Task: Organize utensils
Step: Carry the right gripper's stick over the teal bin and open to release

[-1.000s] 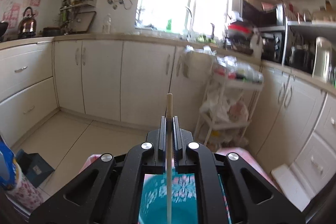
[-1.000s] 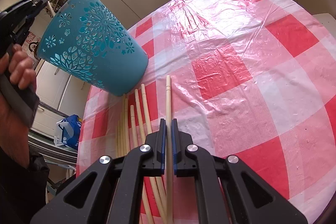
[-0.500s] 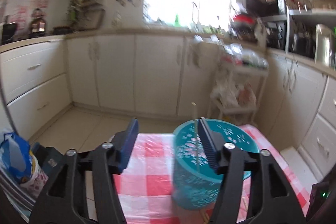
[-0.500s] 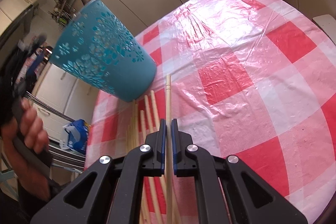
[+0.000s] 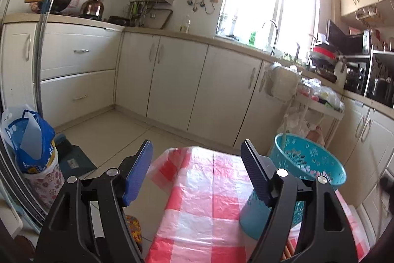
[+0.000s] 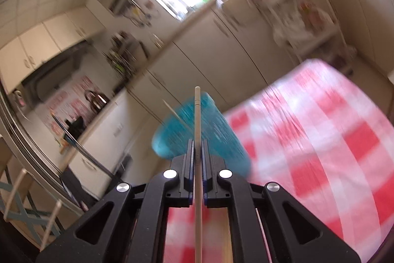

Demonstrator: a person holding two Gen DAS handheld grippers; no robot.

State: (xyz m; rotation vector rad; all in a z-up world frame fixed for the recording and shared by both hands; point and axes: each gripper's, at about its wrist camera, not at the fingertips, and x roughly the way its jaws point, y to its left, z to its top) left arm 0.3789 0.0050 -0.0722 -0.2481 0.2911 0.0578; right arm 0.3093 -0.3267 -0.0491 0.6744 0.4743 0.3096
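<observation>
A teal perforated holder [image 5: 305,171] stands on the red-and-white checked tablecloth [image 5: 206,203], with one pale chopstick [image 5: 283,132] leaning inside it. My left gripper [image 5: 197,164] hovers to the holder's left; its jaws are opening and nothing is between them. In the blurred right wrist view my right gripper [image 6: 196,147] is shut on a pale wooden chopstick [image 6: 197,115], lifted above the table and pointing over the teal holder [image 6: 209,134]. A few chopstick ends [image 5: 288,247] show by the holder's base.
Cream kitchen cabinets [image 5: 172,80] line the far wall under a bright window. A white wire rack with bags [image 5: 317,102] stands behind the holder. A blue-and-white bag [image 5: 32,139] and a dark box [image 5: 71,159] sit on the floor at left.
My left gripper let its chopstick go into the holder, opened and moved left and lower. My right gripper lifted its chopstick off the table, tilting up toward the holder.
</observation>
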